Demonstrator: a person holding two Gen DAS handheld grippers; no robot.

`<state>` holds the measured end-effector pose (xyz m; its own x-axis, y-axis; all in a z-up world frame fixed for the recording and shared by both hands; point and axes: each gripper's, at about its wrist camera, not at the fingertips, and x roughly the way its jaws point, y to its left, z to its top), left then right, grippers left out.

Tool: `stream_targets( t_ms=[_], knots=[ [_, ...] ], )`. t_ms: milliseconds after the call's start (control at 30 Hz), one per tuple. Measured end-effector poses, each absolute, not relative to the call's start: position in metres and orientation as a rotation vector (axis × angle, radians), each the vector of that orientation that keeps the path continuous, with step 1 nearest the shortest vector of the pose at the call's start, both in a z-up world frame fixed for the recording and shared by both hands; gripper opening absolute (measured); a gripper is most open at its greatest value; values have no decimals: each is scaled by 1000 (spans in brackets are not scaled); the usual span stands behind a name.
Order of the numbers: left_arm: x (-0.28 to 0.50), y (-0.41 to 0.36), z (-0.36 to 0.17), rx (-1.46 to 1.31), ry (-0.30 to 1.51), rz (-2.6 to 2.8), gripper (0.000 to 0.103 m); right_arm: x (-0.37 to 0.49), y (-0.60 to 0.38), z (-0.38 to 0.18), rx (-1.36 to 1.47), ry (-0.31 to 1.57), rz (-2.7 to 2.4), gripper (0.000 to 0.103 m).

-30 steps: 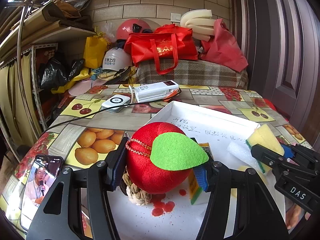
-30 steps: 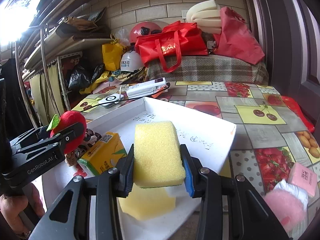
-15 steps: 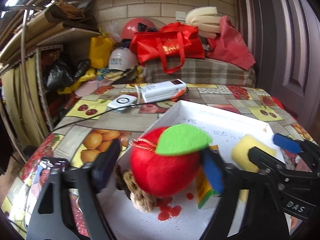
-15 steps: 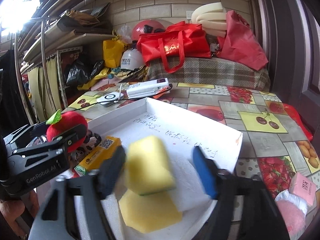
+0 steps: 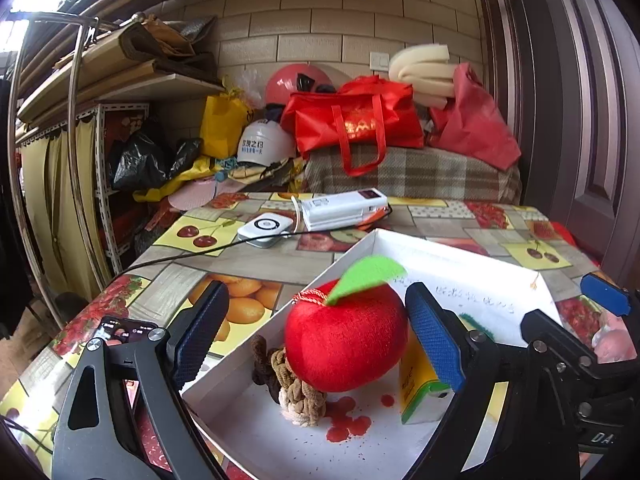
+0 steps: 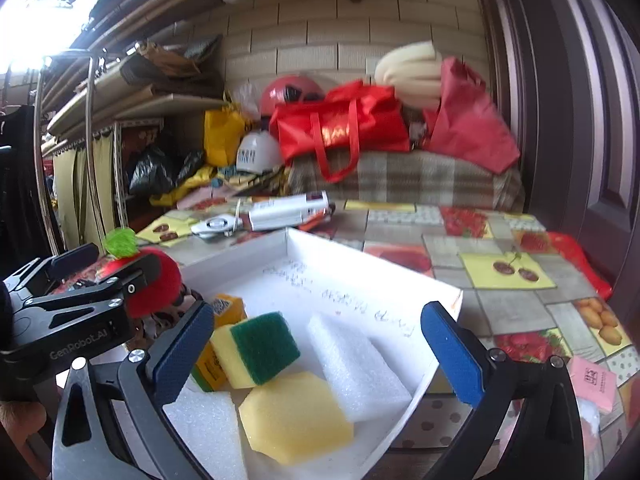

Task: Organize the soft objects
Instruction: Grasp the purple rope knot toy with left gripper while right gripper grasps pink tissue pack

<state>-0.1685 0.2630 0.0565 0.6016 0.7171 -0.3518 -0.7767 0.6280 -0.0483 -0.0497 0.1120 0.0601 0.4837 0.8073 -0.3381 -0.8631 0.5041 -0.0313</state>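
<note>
A red plush apple with a green felt leaf rests in the white tray on a brown knotted rope toy. My left gripper is open, its jaws wide on either side of the apple. In the right wrist view the apple sits behind the left gripper. My right gripper is open and empty above the tray. Below it lie a yellow sponge with a green scouring side, a yellow sponge piece and white foam blocks.
A yellow-green drink carton stands in the tray beside the apple. A phone lies on the fruit-print tablecloth at the left. White devices with a cable sit behind the tray. A pink packet lies at the right.
Both grippers have opened. The left let go of the apple, which now rests in the tray. The right dropped the yellow-green sponge into the tray and drew back.
</note>
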Motion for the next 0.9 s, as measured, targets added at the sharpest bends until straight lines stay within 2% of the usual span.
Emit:
stream_targets(
  t_ms=[233, 533, 733, 900],
  knots=[
    [-185, 252, 60, -190, 236, 905, 91, -57, 92, 67, -138, 208, 1020, 103],
    [-181, 224, 62, -240, 256, 732, 91, -52, 52, 72, -63, 183, 881, 103],
    [-165, 184, 65, -199, 277, 548, 90, -17, 1, 72, -7, 230, 787, 103],
    [-137, 131, 66, -38, 346, 377, 90, 39, -61, 70, 116, 296, 692, 103]
  ],
)
